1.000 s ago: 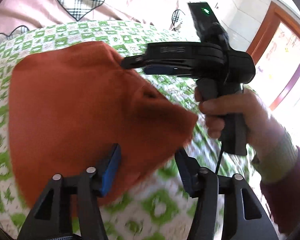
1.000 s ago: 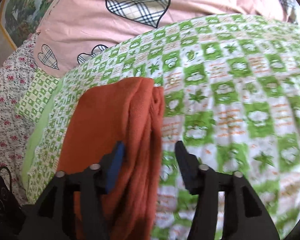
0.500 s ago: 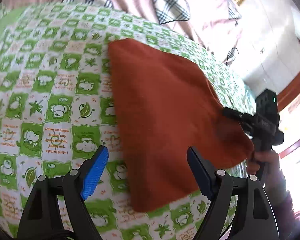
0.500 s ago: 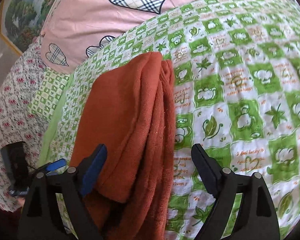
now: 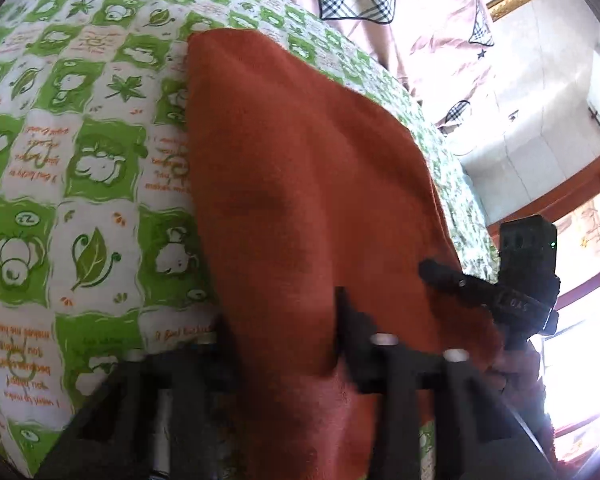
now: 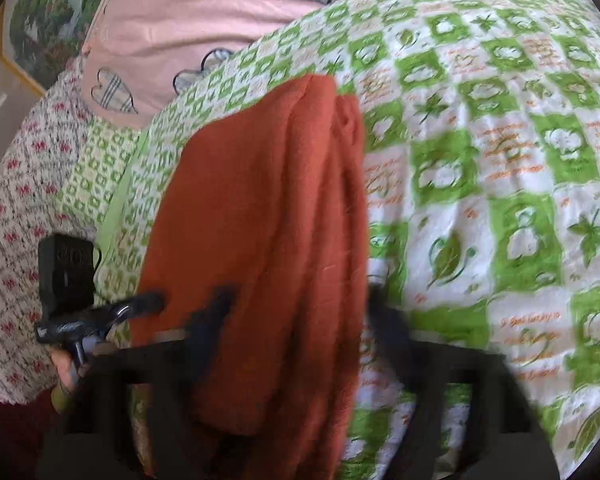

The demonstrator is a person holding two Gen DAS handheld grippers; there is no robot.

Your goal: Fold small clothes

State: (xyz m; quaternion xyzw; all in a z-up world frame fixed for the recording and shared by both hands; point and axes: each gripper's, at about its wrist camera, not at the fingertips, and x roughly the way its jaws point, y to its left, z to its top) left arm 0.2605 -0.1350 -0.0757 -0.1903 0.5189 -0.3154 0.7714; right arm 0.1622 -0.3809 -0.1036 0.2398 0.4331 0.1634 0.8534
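Observation:
A rust-orange garment (image 5: pixel 300 184) lies folded on the green and white patterned bedspread (image 5: pixel 80 128). In the left wrist view my left gripper (image 5: pixel 280 320) is open with its fingers on either side of the garment's near edge. The right gripper (image 5: pixel 460 280) shows at the garment's right edge. In the right wrist view the garment (image 6: pixel 268 220) shows stacked folds along its right side. My right gripper (image 6: pixel 300 312) is open and straddles the near end of the folds. The left gripper (image 6: pixel 140 304) shows at the garment's left edge. The frames are blurred.
A pink quilt with plaid hearts (image 6: pixel 220 20) lies behind the bedspread. A floral sheet (image 6: pixel 16 208) is at the left. A framed picture (image 6: pixel 40 20) hangs behind. A wooden door frame (image 5: pixel 560 200) and a wall stand to the right in the left wrist view.
Both grippers have moved in closer to the garment's near edges. Their jaws now straddle the cloth, narrower than half a second ago. The garment lies flatter.

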